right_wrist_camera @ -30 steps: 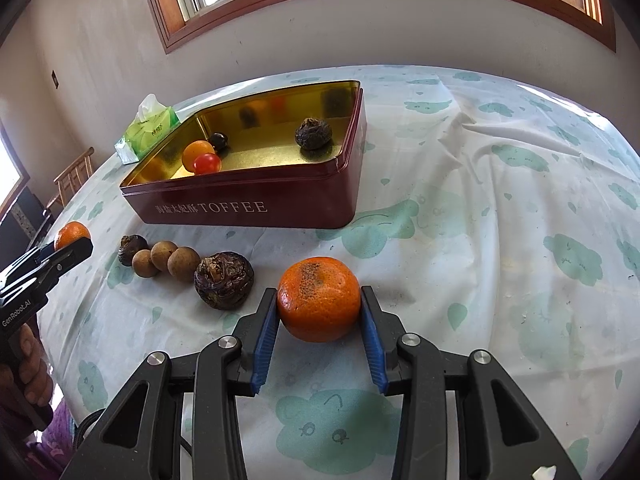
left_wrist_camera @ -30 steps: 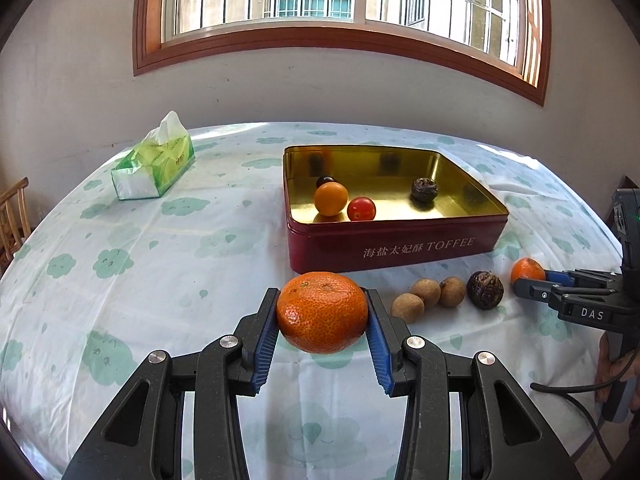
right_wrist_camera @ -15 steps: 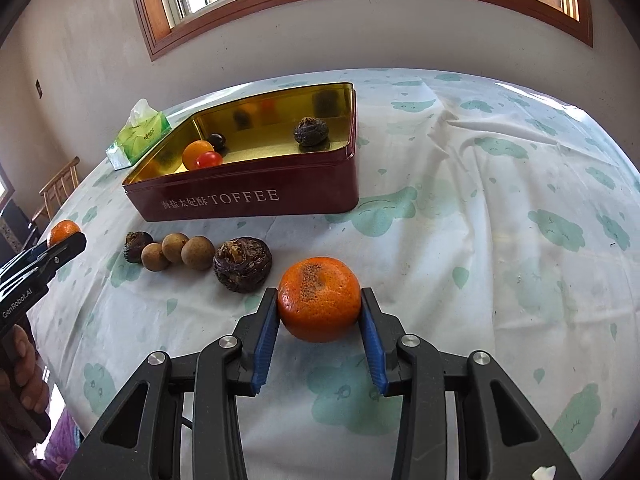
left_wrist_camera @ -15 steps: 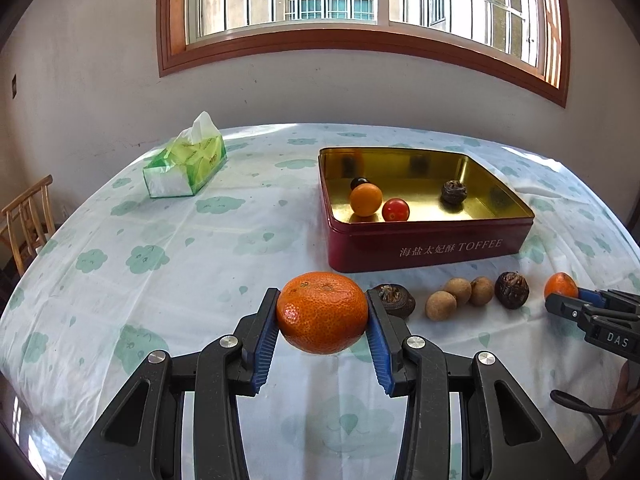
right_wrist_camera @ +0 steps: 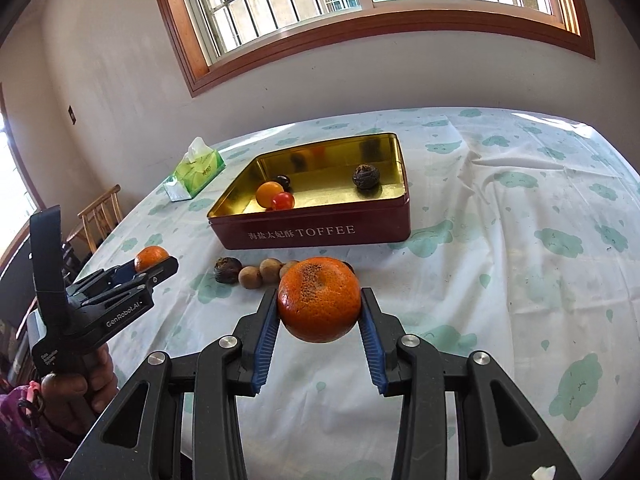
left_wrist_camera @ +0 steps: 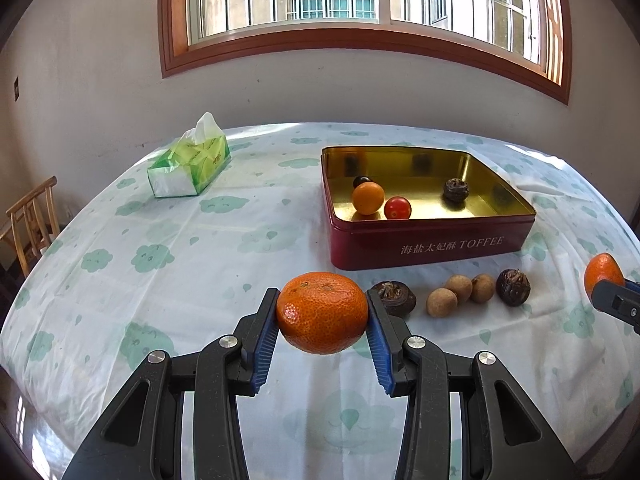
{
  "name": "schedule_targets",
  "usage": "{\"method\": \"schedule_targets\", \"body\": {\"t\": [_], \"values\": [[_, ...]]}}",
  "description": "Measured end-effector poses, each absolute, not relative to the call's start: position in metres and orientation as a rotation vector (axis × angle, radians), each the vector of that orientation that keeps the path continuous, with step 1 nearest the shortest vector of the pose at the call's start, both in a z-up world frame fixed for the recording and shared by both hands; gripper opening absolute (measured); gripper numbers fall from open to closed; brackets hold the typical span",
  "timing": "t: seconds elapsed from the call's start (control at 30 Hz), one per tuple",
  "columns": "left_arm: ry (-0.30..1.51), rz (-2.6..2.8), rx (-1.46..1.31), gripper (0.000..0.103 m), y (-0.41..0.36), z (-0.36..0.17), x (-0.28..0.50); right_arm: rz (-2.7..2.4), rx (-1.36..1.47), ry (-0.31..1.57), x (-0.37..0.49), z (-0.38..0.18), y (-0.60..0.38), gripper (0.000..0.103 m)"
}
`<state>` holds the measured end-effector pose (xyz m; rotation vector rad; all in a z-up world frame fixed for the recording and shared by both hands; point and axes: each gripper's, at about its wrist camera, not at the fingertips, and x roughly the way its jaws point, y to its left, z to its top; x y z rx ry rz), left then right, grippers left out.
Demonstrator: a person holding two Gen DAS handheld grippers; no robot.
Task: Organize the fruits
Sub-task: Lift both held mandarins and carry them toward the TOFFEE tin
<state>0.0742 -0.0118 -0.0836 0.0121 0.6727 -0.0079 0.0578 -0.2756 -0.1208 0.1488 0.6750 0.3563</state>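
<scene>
My left gripper (left_wrist_camera: 322, 314) is shut on a mandarin (left_wrist_camera: 322, 312) and holds it above the tablecloth, in front of the red toffee tin (left_wrist_camera: 424, 246). My right gripper (right_wrist_camera: 319, 306) is shut on a second mandarin (right_wrist_camera: 319, 304), also lifted. The tin (right_wrist_camera: 316, 234) holds a small orange fruit (left_wrist_camera: 368, 198), a red tomato (left_wrist_camera: 397, 207), a dark berry (left_wrist_camera: 362, 181) and a dark wrinkled fruit (left_wrist_camera: 455, 190). In front of the tin lie two dark wrinkled fruits (left_wrist_camera: 394, 299) (left_wrist_camera: 513, 287) and three brown longans (left_wrist_camera: 458, 294). The other gripper shows in each view (right_wrist_camera: 156, 268) (left_wrist_camera: 608, 280).
A green tissue pack (left_wrist_camera: 190, 162) lies at the far left of the round table with its cloud-print cloth (left_wrist_camera: 160, 256). A wooden chair (left_wrist_camera: 30, 220) stands at the table's left edge. Wall and window are behind the table.
Both grippers have risen and drawn back from the tin, each still holding its mandarin. The tin and the loose fruits have not moved.
</scene>
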Motion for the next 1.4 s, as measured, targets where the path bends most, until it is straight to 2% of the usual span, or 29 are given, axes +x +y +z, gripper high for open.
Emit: {"method": "schedule_targets", "body": {"t": [1.4], "values": [[0.643,-0.02,0.036,0.043,-0.021,-0.057,0.082,0.438,0.156,0.621,0.063,-0.093,-0.257,0.036]]}}
